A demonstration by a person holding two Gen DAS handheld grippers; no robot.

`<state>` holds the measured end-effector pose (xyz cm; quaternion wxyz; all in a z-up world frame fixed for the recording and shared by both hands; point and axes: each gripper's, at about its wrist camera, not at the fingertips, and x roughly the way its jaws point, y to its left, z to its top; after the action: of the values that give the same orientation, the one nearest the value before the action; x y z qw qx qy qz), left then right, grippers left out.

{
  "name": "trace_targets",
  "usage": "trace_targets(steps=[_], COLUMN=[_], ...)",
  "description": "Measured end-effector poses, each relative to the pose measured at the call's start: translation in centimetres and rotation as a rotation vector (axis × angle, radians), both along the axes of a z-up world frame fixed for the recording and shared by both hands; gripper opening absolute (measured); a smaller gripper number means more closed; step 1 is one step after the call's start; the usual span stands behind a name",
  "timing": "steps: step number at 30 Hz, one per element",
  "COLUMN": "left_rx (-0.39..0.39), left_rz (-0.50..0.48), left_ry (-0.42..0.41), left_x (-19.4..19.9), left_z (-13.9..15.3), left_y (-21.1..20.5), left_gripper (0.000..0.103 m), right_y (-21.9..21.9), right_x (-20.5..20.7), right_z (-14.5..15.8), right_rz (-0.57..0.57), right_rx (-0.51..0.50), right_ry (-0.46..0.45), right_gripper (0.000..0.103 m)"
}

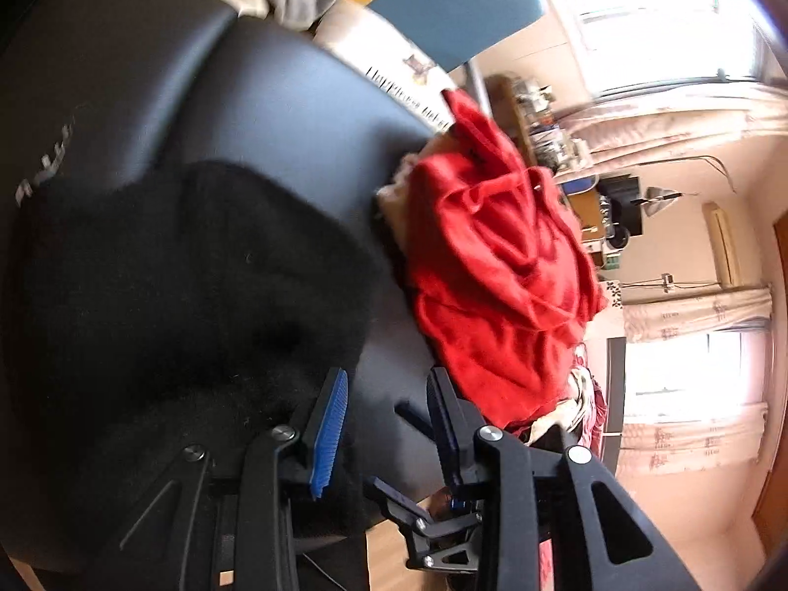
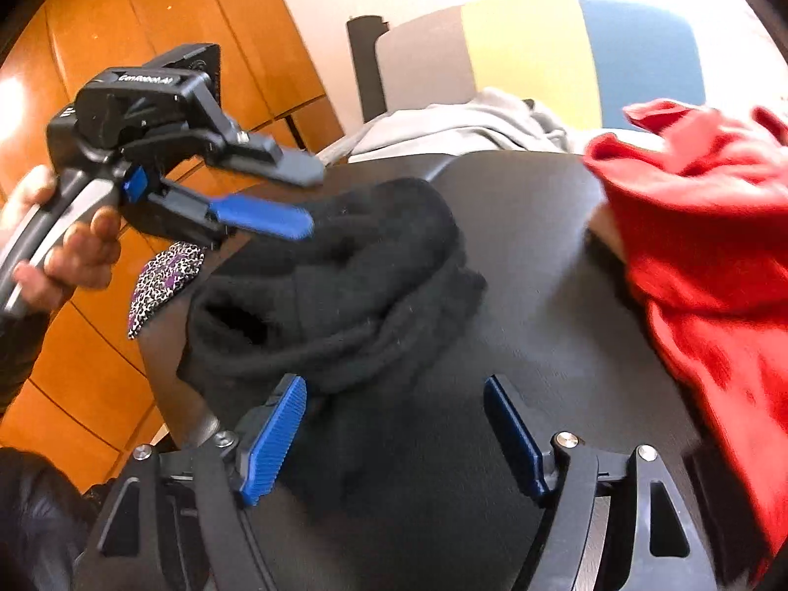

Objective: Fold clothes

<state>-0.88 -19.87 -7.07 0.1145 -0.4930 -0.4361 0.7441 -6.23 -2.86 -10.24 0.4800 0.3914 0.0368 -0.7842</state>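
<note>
A crumpled black knit garment (image 2: 325, 290) lies on a dark table (image 2: 532, 266); it also shows in the left wrist view (image 1: 187, 285). A red garment (image 2: 704, 246) lies bunched at the table's right side and shows in the left wrist view (image 1: 497, 261) too. My left gripper (image 1: 386, 379) is open and empty, just above the black garment's edge; in the right wrist view (image 2: 310, 197) it hovers over the garment's far left. My right gripper (image 2: 394, 389) is open and empty at the garment's near edge.
A grey garment (image 2: 473, 118) lies behind the table on a chair with a grey, yellow and blue back (image 2: 541, 49). A patterned cloth (image 2: 162, 280) hangs off the table's left edge. Wooden panels (image 2: 123, 24) stand at left. Shelves and curtains (image 1: 689, 118) fill the room behind.
</note>
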Motion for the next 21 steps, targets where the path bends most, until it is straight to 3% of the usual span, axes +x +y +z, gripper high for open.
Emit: trace_targets(steps=[3,6,10,11,13,15,17,21], left_rx=[-0.031,-0.128,-0.189,-0.199,-0.233,-0.244,-0.254,-0.318], left_rz=[0.033,0.099,0.154,0.153,0.148,0.127,0.099,0.022], left_ry=[0.085,0.13,0.11,0.102,0.1,0.124,0.145,0.143], left_x=[1.6,3.8,6.8,7.5,9.3,10.4,10.6,10.5], left_z=[2.3,3.3,1.1,0.3,-1.2,-2.4,-3.2,-4.3], left_y=[-2.2,-4.7,-7.5,-8.0,-8.8,-8.8,-8.2,-7.1], left_gripper=[0.033,0.033,0.033,0.033,0.033,0.033,0.033,0.033], right_y=[0.9,0.8,-4.4,-5.7,-8.1,-10.0,-9.9,-4.0], right_x=[1.9,4.7,6.8,7.2,6.7,5.7,5.0,4.3], right_z=[1.3,3.5,5.3,5.2,3.8,2.0,1.0,3.3], right_rz=[0.005,0.055,0.159,0.174,0.182,0.184,0.175,0.121], right_rx=[-0.036,-0.092,-0.066,-0.023,0.087,0.19,0.201,-0.071], right_ry=[-0.005,0.026,0.106,0.117,0.091,0.051,-0.023,-0.196], right_gripper=[0.076,0.076,0.073,0.068,0.032,0.014,0.008,0.007])
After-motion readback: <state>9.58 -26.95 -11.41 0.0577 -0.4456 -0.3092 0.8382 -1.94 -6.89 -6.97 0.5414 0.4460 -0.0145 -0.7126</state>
